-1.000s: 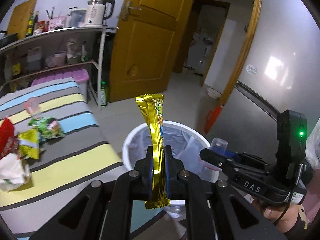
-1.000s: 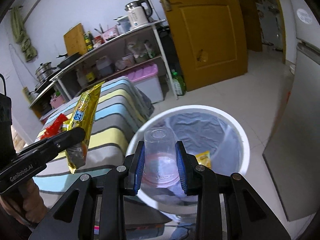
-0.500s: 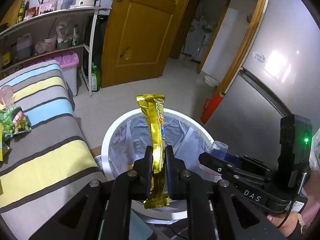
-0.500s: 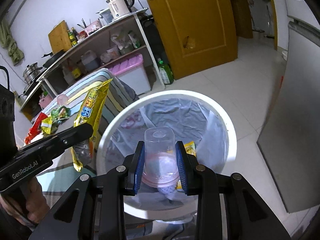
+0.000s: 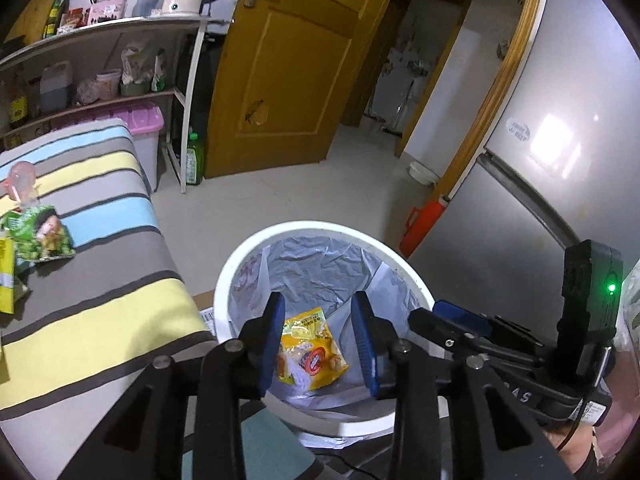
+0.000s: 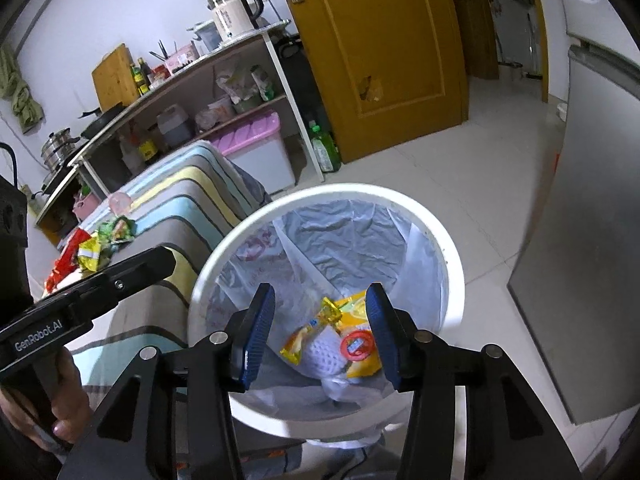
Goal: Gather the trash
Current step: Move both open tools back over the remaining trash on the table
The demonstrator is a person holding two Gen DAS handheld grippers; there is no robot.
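While both hover above the white bin point(image 5: 404, 272), my left gripper point(image 5: 320, 340) and right gripper point(image 6: 320, 332) gape wide, gripping nothing, with yellow wrappers point(image 5: 310, 350) lying at its bottom.

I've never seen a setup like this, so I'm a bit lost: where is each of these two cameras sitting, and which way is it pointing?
Left wrist view: sits on the left tool, looking forward and down into the white trash bin; its open blue fingers show, with the right tool alongside.
Right wrist view: sits on the right tool, aimed down into the same bin; its open fingers show, plus the left tool and the hand holding it.
Shared: bin, striped cloth, door.
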